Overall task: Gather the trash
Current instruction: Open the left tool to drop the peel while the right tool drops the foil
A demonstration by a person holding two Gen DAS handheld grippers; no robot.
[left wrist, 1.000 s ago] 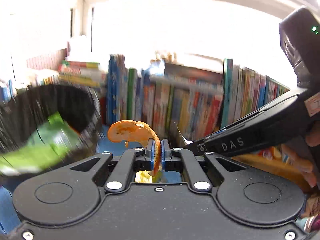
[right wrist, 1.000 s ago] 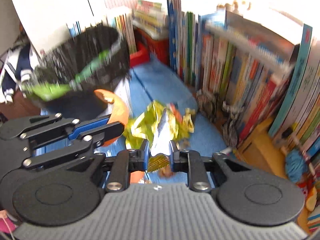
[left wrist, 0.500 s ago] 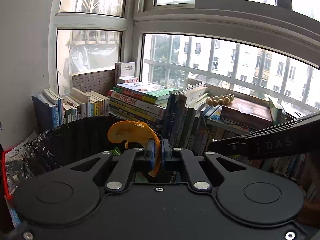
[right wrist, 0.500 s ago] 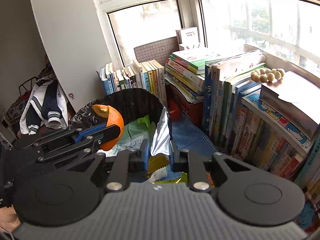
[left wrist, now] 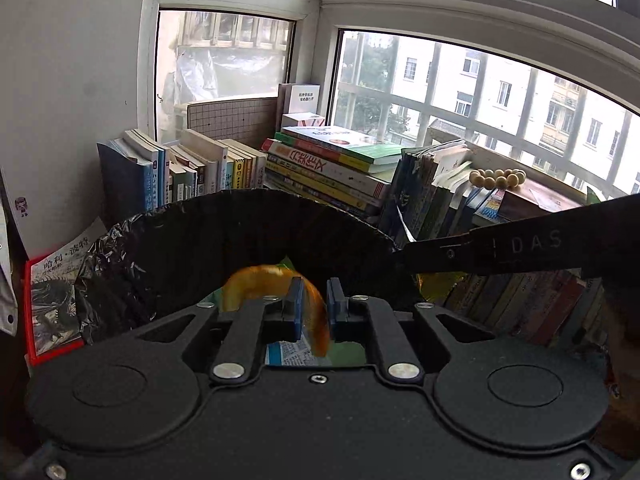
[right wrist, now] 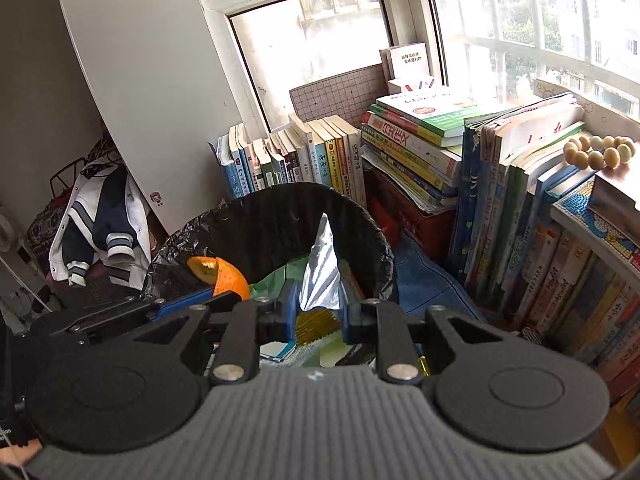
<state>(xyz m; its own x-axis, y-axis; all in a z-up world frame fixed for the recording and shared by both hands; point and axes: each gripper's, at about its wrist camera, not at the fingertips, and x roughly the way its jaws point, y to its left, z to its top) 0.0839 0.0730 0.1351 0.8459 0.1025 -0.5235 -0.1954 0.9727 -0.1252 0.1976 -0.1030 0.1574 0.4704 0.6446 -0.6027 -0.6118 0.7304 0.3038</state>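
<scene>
A round bin (right wrist: pixel 372 248) lined with a crinkled black plastic bag sits on the floor in a window corner, with rows and stacks of books (right wrist: pixel 404 148) just behind and beside it. Inside it lie a green wrapper (right wrist: pixel 276 280) and printed blue-and-white paper packaging (left wrist: pixel 286 354).

Both grippers are above the bin's opening. The left gripper (left wrist: pixel 311 310) has a curled strip of orange peel (left wrist: pixel 316 320) between its blue pads. The peel is bright orange and blurred, and the jaws have just been opening, so a gap shows beside it. The right gripper (right wrist: pixel 318 314) has a crumpled foil snack wrapper (right wrist: pixel 322 276) between its pads. The wrapper stands upright, silver inside and gold at its lower edge. These jaws have also just been opening, and they stand a little apart around the foil.
</scene>
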